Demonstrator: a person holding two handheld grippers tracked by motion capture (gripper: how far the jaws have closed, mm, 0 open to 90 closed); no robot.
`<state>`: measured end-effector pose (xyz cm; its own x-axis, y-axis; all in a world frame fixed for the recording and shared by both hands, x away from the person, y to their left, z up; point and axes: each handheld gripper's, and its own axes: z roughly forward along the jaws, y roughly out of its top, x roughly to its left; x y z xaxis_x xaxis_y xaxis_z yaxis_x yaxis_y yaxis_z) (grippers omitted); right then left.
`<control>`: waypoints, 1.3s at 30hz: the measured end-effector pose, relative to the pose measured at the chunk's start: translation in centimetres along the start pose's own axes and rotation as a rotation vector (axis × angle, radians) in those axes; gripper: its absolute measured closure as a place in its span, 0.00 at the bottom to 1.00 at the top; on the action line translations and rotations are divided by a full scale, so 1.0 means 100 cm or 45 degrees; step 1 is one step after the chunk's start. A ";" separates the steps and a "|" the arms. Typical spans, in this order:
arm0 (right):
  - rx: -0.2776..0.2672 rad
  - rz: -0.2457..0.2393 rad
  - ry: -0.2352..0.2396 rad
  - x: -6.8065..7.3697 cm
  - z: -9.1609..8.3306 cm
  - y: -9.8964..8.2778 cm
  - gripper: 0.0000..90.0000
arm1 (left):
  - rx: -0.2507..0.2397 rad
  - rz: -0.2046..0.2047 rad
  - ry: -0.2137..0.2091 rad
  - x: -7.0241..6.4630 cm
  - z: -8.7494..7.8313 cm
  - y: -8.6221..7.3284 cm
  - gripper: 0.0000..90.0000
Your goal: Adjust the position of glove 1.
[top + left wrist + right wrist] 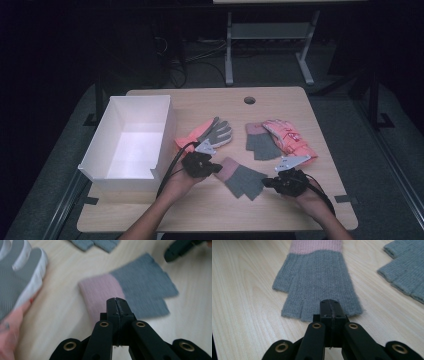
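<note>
A grey knitted fingerless glove with a pink cuff (241,179) lies flat on the pale wooden table (280,210), stretched between two hand-held grippers. At the glove's cuff end, the person's left gripper (216,169) has its black jaws pressed together; its own camera shows the tips meeting over the edge of the pink cuff (101,292), though whether any knit is pinched between them cannot be told. At the glove's open finger end, the right gripper (267,182) also has its jaws pressed together, the tips sitting at the grey hem (319,282); a grip on the cloth cannot be confirmed there either. Beyond the glove, toward the table's far edge, rests a matching grey and pink fingerless glove (260,141), with a padded pink glove (290,139) just beside it. Beyond the cuff end lies an orange glove with a grey palm (207,133). Past that, a white open-topped rectangular box (165,130) stands at the table's edge, well apart from the glove.
</note>
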<state>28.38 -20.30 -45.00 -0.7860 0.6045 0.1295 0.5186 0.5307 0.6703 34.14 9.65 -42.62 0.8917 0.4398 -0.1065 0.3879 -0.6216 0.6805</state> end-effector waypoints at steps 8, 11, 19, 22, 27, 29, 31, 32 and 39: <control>0.005 -0.023 0.026 0.006 0.005 0.001 1.00 | 0.009 0.014 0.007 0.020 0.031 0.028 0.99; 0.018 -0.028 0.037 0.008 0.007 0.001 1.00 | 0.015 0.008 0.021 0.023 0.040 0.032 0.99; 0.030 -0.067 0.077 0.016 0.015 0.002 1.00 | 0.073 -0.020 0.012 0.031 0.062 0.033 0.99; 0.057 -0.070 0.081 0.018 0.019 0.003 1.00 | 0.088 -0.016 0.006 0.031 0.059 0.032 0.99; 0.059 -0.067 0.077 0.017 0.021 0.004 1.00 | 0.119 -0.024 0.002 0.030 0.050 0.023 0.99; 0.056 -0.071 0.062 0.014 0.020 0.004 1.00 | 0.126 -0.030 -0.001 0.028 0.046 0.018 0.99; 0.064 -0.061 0.043 0.011 0.020 0.005 1.00 | 0.137 -0.034 -0.011 0.027 0.041 0.013 0.99; 0.061 -0.055 0.036 0.009 0.020 0.005 1.00 | 0.143 -0.039 -0.016 0.024 0.036 0.009 0.99; 0.050 0.000 -0.028 -0.008 0.028 0.017 1.00 | 0.173 -0.048 -0.058 0.013 0.019 -0.008 0.99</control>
<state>30.83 -18.24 -46.02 -0.7786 0.6172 0.1132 0.5318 0.5534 0.6410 35.45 9.51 -44.70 0.8844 0.4364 -0.1653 0.4466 -0.6886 0.5713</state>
